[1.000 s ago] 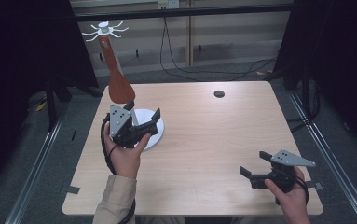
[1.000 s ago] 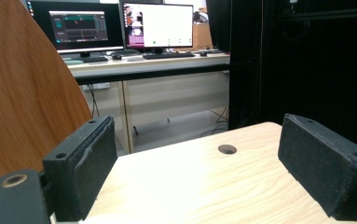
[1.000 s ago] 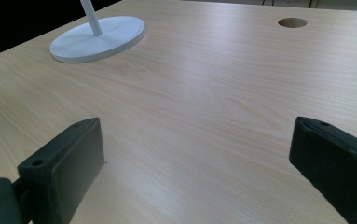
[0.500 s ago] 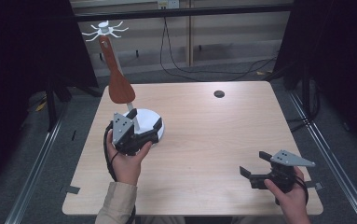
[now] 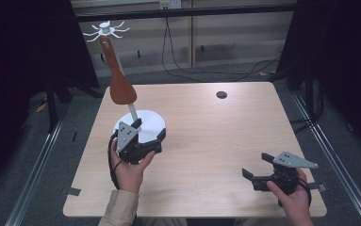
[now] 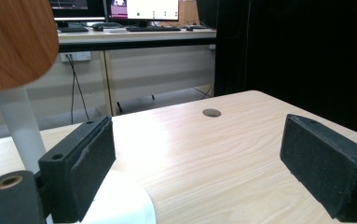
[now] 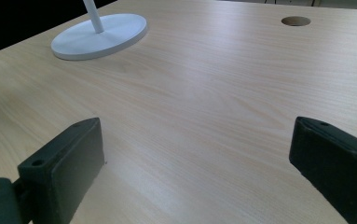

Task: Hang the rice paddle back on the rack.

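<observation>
Although the wooden spatula (image 5: 119, 77) hangs by the hole in its handle from one arm of the white hanger stand (image 5: 105, 32), neither gripper is holding anything at this moment. The stand's thin pole (image 5: 134, 114) rises from a round white base (image 5: 151, 123) on the left half of the wooden table (image 5: 216, 136), and the spatula's broad blade hangs beside that pole, above the base.

The left gripper (image 5: 157, 140) sits low at the near edge of the base, its jaws spread wide. In the left gripper view the pole (image 6: 21, 126) stands just outside the left jaw, not between the two, and the blade (image 6: 13, 39) hangs above that jaw. Nothing lies in the gap but bare table top and a slice of the white base (image 6: 120, 205).

The right gripper (image 5: 250, 178) rests near the front right corner of the table, well apart from the stand, jaws likewise wide and empty. Its own view looks across bare wood toward the base (image 7: 99, 35) and a round cable hole (image 7: 296, 21) at the far side.

Judged from how things lie, the work on the spatula is either at its very start or just finished: it is on its hook and untouched. If it is to come down, the whole reach, grip and lift remain. If hanging it was the aim, only drawing the left hand away is left.
</observation>
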### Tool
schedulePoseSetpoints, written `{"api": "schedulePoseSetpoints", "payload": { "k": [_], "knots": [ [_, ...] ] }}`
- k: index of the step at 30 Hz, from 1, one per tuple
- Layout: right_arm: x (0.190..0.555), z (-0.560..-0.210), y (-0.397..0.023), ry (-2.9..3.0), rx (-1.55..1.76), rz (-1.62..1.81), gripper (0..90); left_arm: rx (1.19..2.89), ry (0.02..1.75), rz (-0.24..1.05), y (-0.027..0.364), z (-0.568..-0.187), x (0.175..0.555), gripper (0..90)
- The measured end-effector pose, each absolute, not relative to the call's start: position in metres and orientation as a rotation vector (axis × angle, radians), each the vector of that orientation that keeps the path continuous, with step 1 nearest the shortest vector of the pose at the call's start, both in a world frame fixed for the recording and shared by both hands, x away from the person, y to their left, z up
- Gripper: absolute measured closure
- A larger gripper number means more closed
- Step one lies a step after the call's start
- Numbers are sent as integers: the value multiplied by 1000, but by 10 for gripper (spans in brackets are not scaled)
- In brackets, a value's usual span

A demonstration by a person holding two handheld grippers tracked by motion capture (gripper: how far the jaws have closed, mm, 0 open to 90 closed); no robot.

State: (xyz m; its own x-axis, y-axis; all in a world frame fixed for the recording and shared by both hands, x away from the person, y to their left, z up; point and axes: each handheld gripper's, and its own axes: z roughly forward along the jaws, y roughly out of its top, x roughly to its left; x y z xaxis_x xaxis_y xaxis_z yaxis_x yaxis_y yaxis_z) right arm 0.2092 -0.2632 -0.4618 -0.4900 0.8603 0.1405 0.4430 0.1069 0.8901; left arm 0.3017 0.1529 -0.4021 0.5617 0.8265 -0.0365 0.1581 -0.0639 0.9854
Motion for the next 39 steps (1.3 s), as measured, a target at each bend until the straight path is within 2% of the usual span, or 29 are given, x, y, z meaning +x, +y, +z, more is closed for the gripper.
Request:
{"api": "schedulePoseSetpoints", "payload": {
  "k": [23, 39],
  "knots": [
    [209, -463, -261, 1992, 1263, 1345, 26, 1624, 846, 601, 156, -429, 298, 85],
    [210, -464, -260, 2008, 1250, 1340, 26, 1645, 905, 548, 166, -443, 298, 65]
  ]
}}
